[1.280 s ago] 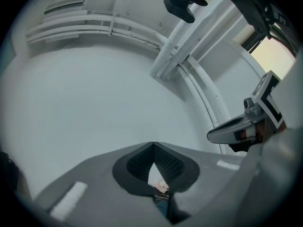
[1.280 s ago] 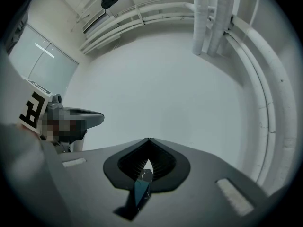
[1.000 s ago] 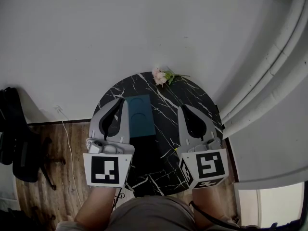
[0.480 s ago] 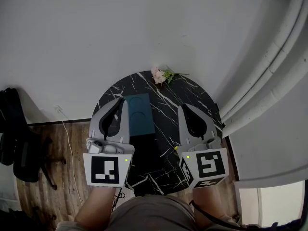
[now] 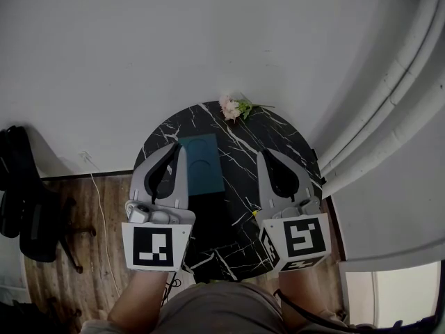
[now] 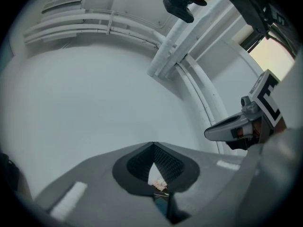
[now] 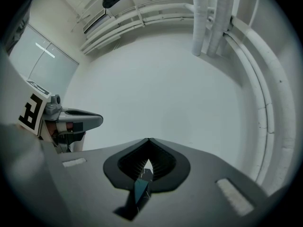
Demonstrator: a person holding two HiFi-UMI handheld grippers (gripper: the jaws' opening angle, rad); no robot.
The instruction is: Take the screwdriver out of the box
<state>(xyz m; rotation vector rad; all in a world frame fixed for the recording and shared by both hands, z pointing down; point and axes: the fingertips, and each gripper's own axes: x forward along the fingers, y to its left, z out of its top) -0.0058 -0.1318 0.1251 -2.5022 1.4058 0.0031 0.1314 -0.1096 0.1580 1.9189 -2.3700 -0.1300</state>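
Counter (image 5: 278,139): round, black marble with white veins, standing against a white wall.
Box (image 5: 203,164): teal, lying flat on the counter left of its middle, long side running away from the person.
Screwdriver: not seen in any view; the box looks closed, though the dim head view leaves that unsure.
Left tongs (image 5: 178,147): tips together with nothing between them, over the counter's left side. From the head view they overlap the box's left edge; whether they touch it I cannot tell.
Right tongs (image 5: 263,156): tips together, empty, over the counter's right side, apart from the box.
Flowers (image 5: 233,108): a small pink bunch at the counter's far edge, beyond the box.
Floor (image 5: 83,256): wood, with a thin white cord (image 5: 97,204) trailing left of the counter.
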